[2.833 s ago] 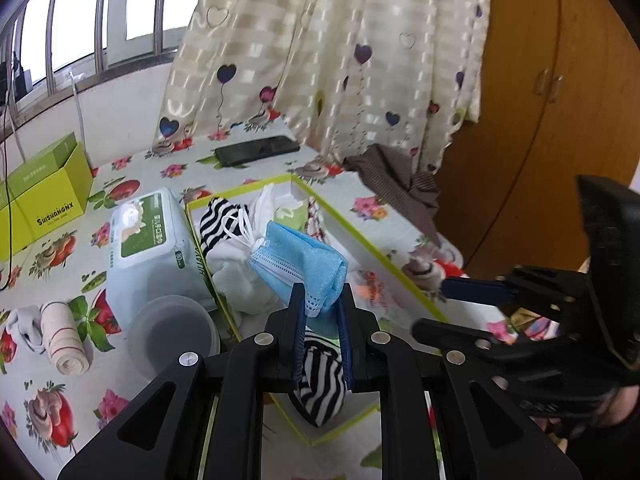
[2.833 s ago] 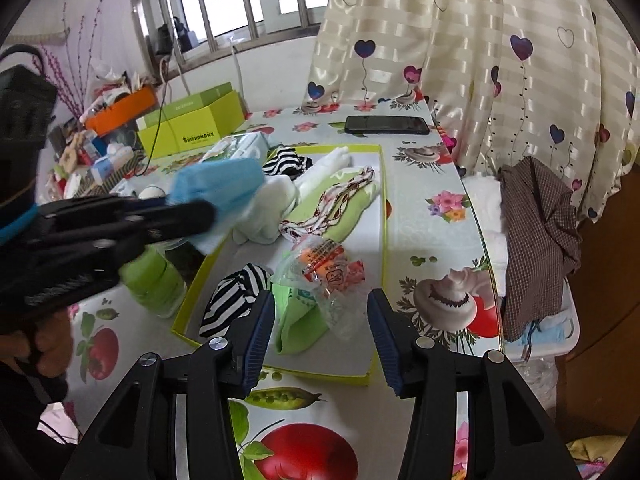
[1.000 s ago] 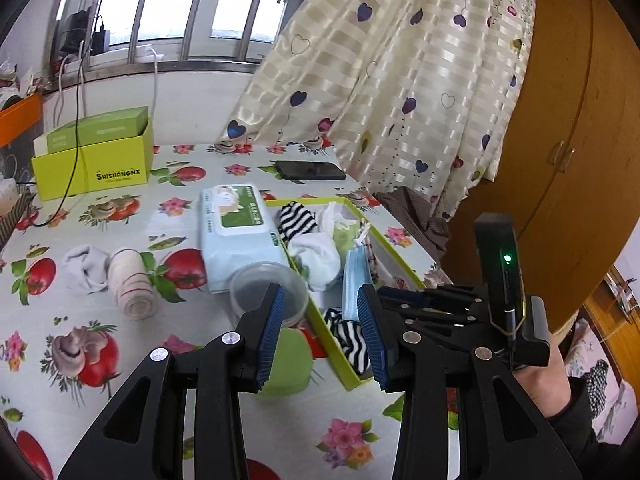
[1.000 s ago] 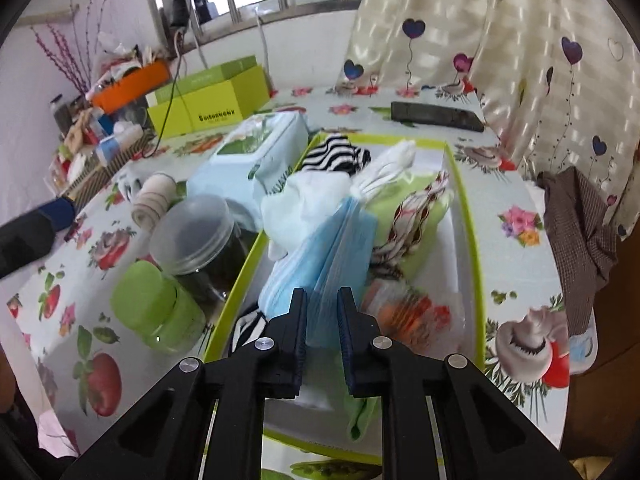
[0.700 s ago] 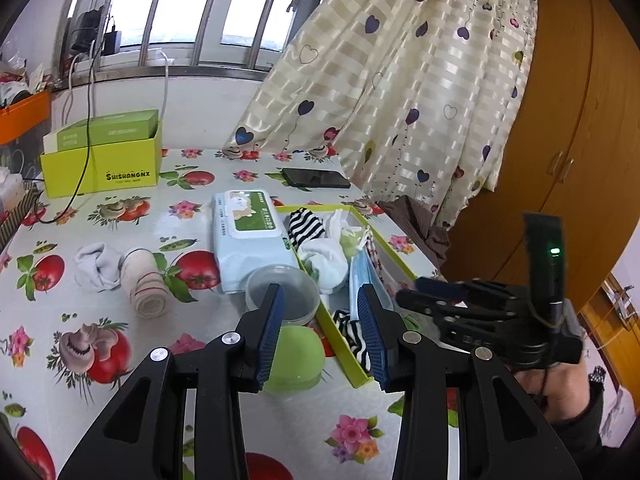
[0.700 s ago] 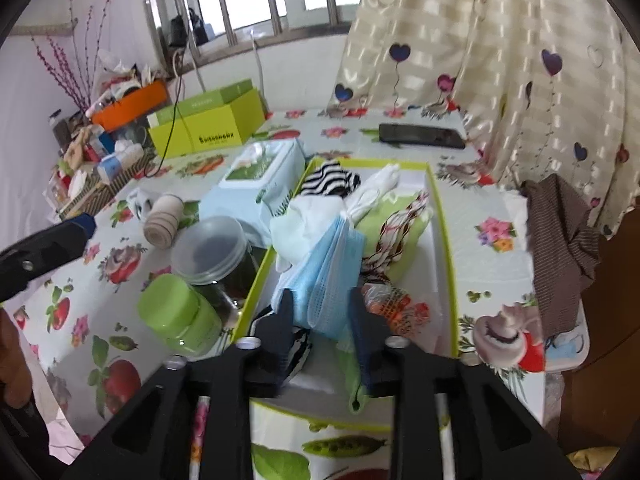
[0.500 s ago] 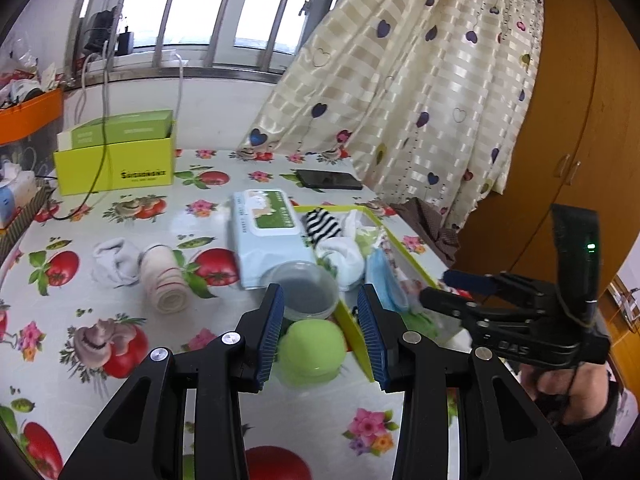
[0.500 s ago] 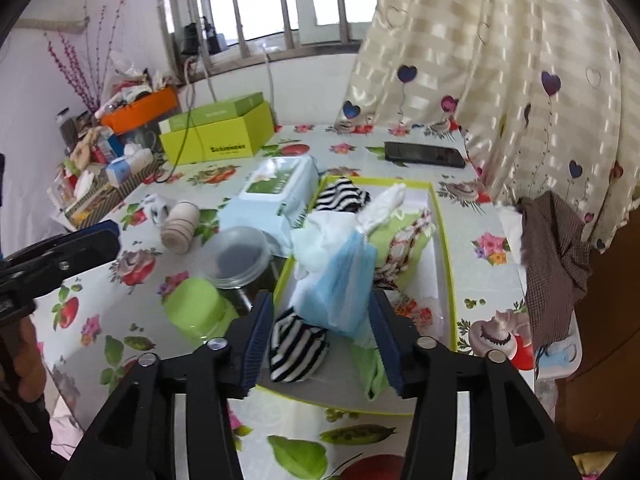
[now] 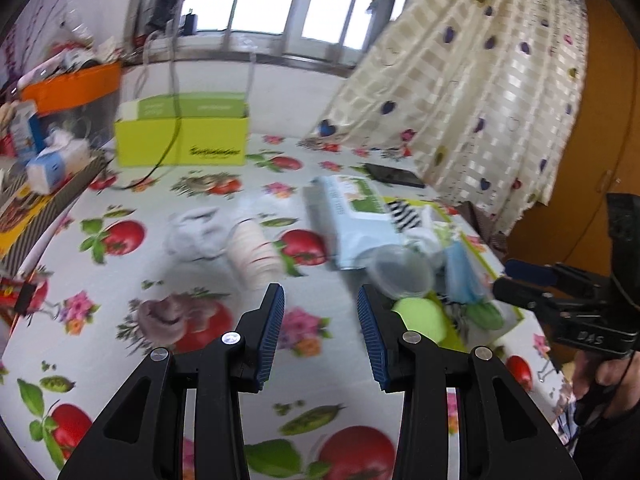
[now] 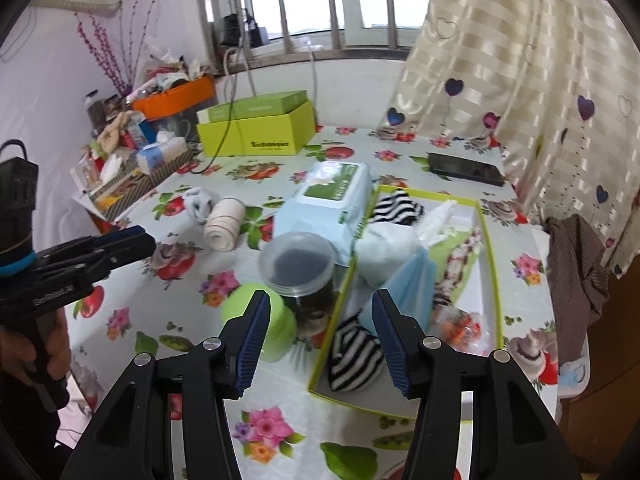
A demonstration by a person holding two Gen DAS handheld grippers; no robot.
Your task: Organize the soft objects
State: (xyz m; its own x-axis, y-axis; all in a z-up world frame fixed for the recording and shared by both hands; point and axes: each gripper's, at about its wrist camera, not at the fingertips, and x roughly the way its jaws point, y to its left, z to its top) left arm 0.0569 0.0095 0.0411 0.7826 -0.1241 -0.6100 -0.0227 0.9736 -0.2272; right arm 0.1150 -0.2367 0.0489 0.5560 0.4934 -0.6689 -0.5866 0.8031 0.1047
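The right hand-held gripper (image 10: 320,320) is standing released above the surface (image 10: 132,312); its jaws have just been opening and nothing is between them. Just ahead of it the blue mask (image 10: 412,280) is lying in the yellow-edged tray (image 10: 490,264), beside a striped sock (image 10: 354,354). The left hand-held gripper (image 9: 320,316) is also hanging open and empty; ahead of it a rolled sock (image 9: 256,254) and a white sock (image 9: 198,232) are lying on the surface.
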